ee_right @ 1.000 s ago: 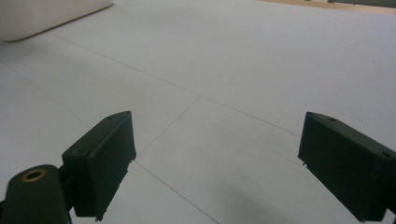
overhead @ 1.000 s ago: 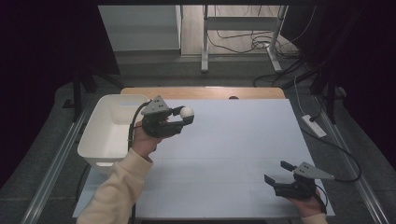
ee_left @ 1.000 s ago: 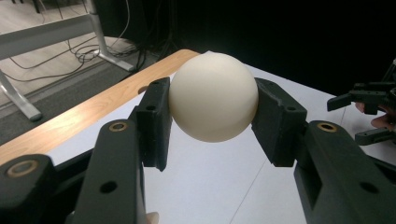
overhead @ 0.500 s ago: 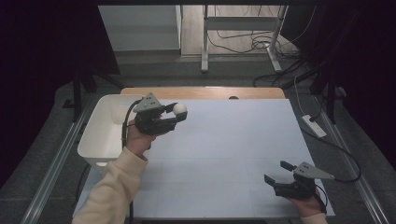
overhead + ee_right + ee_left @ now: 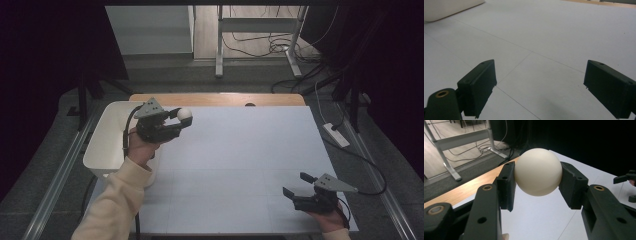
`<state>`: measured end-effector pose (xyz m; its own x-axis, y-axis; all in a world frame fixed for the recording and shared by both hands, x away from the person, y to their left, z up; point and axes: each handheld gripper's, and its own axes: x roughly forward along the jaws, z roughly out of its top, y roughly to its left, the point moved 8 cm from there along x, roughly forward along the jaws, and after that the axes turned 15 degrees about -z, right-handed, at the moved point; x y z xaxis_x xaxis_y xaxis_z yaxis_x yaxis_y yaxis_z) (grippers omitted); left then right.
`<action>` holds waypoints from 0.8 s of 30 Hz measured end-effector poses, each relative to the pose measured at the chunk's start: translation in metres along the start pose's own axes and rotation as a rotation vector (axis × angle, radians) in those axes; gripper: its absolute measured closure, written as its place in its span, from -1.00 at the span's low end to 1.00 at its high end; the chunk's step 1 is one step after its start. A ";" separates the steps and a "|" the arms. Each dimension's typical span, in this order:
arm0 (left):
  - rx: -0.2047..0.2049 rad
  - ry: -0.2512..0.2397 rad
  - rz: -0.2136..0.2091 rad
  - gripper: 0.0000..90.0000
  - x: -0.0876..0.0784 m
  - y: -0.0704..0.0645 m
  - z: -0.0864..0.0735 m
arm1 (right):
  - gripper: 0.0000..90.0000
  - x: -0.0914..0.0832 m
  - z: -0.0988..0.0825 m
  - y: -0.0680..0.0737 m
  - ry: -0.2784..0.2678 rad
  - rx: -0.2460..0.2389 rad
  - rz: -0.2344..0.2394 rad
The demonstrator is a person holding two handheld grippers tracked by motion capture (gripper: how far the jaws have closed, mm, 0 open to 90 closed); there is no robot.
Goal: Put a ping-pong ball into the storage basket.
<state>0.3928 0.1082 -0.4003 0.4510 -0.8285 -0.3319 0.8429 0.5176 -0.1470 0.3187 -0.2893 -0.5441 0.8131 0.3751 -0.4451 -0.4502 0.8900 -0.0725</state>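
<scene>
A white-covered worktop [image 5: 240, 150] carries a white plastic bin [image 5: 107, 142] at its left edge. Beside the bin's right rim, raised above the worktop, the left tongs [image 5: 180, 119] clamp a cream ball [image 5: 538, 171] between both pads. Near the front right corner, the right tongs [image 5: 296, 186] gape wide with nothing between them.

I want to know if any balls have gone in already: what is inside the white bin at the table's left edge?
The white bin shows bare pale walls and floor where visible. The left gripper, shut on the white ball, and the hand cover its near right part, so that stays unseen.
</scene>
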 end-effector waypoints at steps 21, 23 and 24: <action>-0.046 -0.008 0.075 0.13 -0.025 0.025 -0.008 | -0.76 0.000 0.000 0.000 0.000 0.002 -0.003; -0.049 -0.008 0.080 0.13 -0.028 0.027 -0.009 | -0.76 0.001 0.000 0.000 0.001 0.001 -0.002; -0.050 -0.006 0.084 0.13 -0.028 0.028 -0.009 | -0.76 0.001 0.000 0.000 0.001 0.000 -0.002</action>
<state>0.4007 0.1480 -0.4034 0.5214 -0.7829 -0.3393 0.7863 0.5953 -0.1654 0.3193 -0.2890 -0.5441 0.8137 0.3726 -0.4461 -0.4481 0.8910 -0.0732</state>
